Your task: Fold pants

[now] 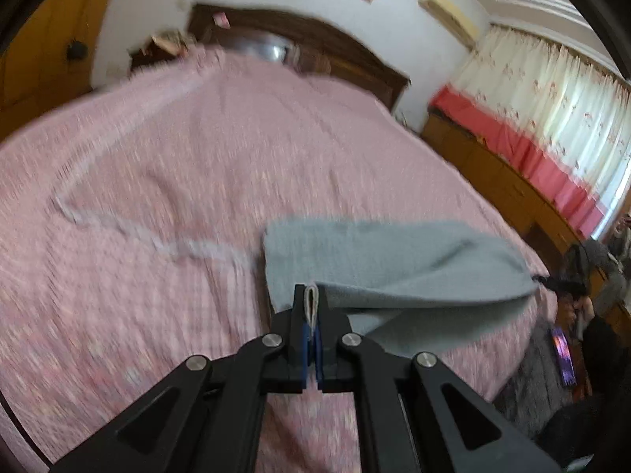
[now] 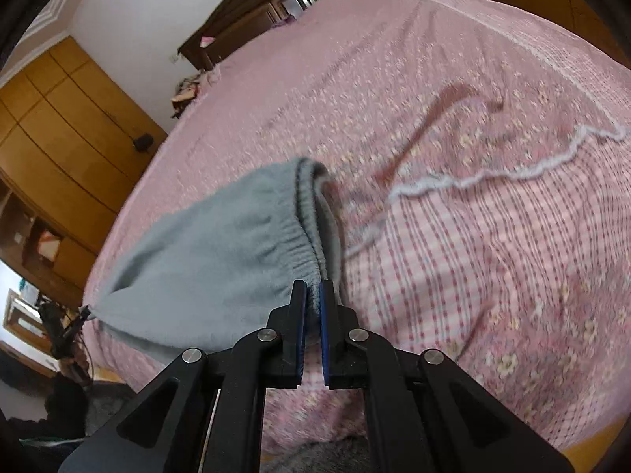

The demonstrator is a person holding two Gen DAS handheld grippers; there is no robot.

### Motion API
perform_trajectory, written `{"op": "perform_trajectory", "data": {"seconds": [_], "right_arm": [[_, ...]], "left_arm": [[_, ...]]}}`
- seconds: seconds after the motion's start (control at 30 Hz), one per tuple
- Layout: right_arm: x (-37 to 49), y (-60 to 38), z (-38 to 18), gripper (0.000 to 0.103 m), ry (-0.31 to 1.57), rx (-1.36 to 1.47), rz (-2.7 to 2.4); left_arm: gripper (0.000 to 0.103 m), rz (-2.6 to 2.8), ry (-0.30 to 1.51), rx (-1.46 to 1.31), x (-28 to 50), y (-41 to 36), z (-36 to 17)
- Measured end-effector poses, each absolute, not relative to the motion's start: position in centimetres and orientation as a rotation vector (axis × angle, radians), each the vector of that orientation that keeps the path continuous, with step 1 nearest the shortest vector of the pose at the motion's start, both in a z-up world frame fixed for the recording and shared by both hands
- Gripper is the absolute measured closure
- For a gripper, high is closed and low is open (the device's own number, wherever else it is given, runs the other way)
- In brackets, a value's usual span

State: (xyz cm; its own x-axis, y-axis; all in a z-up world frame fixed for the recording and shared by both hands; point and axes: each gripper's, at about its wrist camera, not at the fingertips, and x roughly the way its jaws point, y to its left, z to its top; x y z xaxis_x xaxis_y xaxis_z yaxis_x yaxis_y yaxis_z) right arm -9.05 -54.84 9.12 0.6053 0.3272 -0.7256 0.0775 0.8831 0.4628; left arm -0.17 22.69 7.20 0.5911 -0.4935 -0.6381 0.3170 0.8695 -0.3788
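Holding the pants [image 2: 221, 244] over the bed [image 2: 453, 216], both grippers [image 1: 311, 299] [image 2: 313, 295] have jaws clenched on fabric; looks like folding's barely started, blurry though.

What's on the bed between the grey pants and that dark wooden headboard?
Only the pink bedspread, with a white frilly trim snaking beside the grey pants; nothing else lies before the headboard, seen from the right wrist.

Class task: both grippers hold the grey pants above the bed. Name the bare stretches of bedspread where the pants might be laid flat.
The widest bare patch of the pink bedspread runs between the grey pants and the dark headboard. A white frilled trim crosses it, with a crease alongside. Both the left gripper and right gripper pinch the pants near the bed's edge, where room is tightest.
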Motion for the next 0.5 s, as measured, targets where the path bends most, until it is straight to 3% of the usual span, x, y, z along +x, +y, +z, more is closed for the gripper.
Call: {"op": "perform_trajectory", "data": {"seconds": [0.07,0.13,0.2,0.37,0.47,0.5], "right_arm": [[-9.3,-55.0,8.8,0.095,0.927,0.499,0.138],[-9.5,-55.1,8.9,0.086,0.932,0.471,0.109],[-10.0,-54.6,9.4,0.056,0.944,0.369,0.066],[-9.0,-48.6,12.4,0.055,0.904,0.128,0.055],[-7.6,-41.4,14.5,0.055,0.861,0.006,0.152],[-7.3,-38.4,15.0,0.055,0.846,-0.035,0.214]], "left_arm": [[0.093,-0.438,0.9,-0.202,-0.4,22.8,5.5],[0.086,-0.411,0.913,-0.251,-0.9,23.9,4.7],[0.084,-0.406,0.892,-0.394,-1.3,25.9,4.7],[0.08,-0.477,0.779,-0.629,-1.4,28.4,5.6],[0.059,-0.484,0.848,-0.619,-0.7,27.6,5.1],[0.056,-0.468,0.879,-0.6,-0.6,27.1,4.8]]}}
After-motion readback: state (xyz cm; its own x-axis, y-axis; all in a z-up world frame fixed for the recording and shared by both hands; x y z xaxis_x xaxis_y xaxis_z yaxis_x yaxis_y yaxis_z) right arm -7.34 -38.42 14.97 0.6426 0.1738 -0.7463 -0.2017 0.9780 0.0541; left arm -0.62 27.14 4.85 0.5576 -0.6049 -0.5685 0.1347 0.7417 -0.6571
